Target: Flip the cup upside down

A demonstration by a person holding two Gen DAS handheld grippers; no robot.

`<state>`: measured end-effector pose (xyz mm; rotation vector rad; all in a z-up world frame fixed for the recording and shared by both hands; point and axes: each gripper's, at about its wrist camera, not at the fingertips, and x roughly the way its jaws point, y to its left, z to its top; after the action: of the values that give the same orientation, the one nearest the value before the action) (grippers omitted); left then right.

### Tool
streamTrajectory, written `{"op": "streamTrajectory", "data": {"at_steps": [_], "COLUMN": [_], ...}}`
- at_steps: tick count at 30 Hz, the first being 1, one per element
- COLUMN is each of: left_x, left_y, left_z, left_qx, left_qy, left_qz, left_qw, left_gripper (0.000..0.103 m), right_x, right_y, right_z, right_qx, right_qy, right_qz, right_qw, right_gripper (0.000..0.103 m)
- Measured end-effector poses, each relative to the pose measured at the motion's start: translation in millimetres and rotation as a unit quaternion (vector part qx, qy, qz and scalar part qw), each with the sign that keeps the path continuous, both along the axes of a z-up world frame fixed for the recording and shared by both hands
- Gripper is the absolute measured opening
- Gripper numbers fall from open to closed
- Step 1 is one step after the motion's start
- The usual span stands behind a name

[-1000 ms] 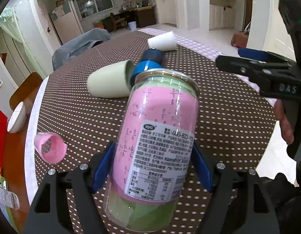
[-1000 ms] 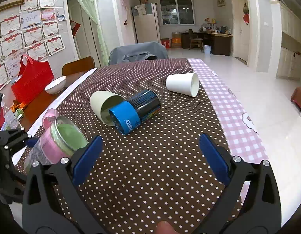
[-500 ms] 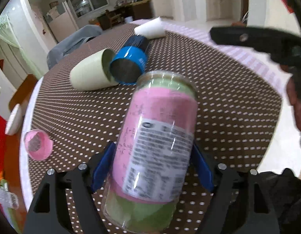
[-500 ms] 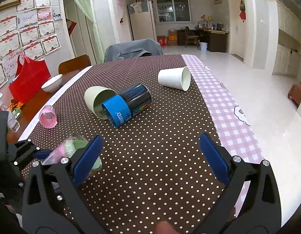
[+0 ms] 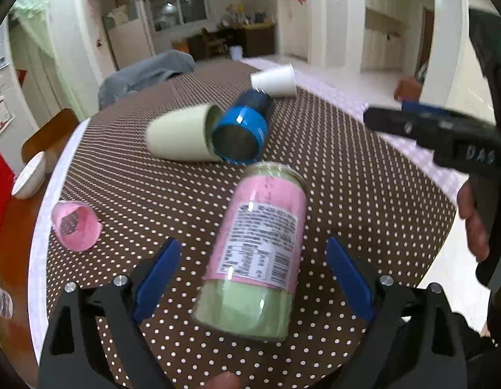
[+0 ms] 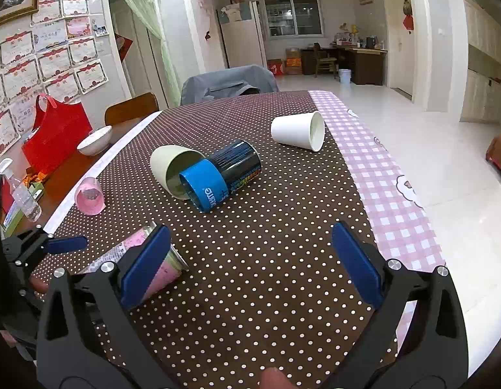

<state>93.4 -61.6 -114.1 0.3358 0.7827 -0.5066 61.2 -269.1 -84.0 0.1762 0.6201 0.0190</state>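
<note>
Left black two-finger gripper with blue pads (image 5: 253,269) spread wide over the table; right black blue-padded gripper (image 6: 250,259) likewise agape (fingers gripping nothing).

In the right wrist view, the right gripper's (image 6: 250,259) left finger (image 6: 143,264) covers the middle of the pink-and-green cup (image 6: 168,267), so its contact with the tablecloth (image 6: 283,275) cannot be told. The left gripper (image 6: 40,248) is cut off at the frame's left edge. In the left wrist view, the cup's label print (image 5: 262,246) is blurred and unreadable, and the right gripper (image 5: 445,133) runs off the right edge
</note>
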Motion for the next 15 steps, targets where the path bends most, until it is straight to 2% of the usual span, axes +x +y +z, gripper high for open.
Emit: {"op": "streamTrajectory", "data": {"at_steps": [5, 15], "left_x": [-8, -19], "left_y": [12, 34], "left_z": [13, 37], "left_qx": [-0.019, -0.053], "left_qy": [-0.02, -0.052], "left_qz": [0.035, 0.081], "left_qw": [0.999, 0.9939], "left_gripper": [0.094, 0.095], "right_x": [0, -2], "right_y": [5, 20], "right_z": [4, 19], "right_qx": [0.007, 0.005], "right_qy": [-0.003, -0.026], "right_qz": [0.012, 0.036], "right_qw": [1.0, 0.999], "right_gripper": [0.097, 0.097]}}
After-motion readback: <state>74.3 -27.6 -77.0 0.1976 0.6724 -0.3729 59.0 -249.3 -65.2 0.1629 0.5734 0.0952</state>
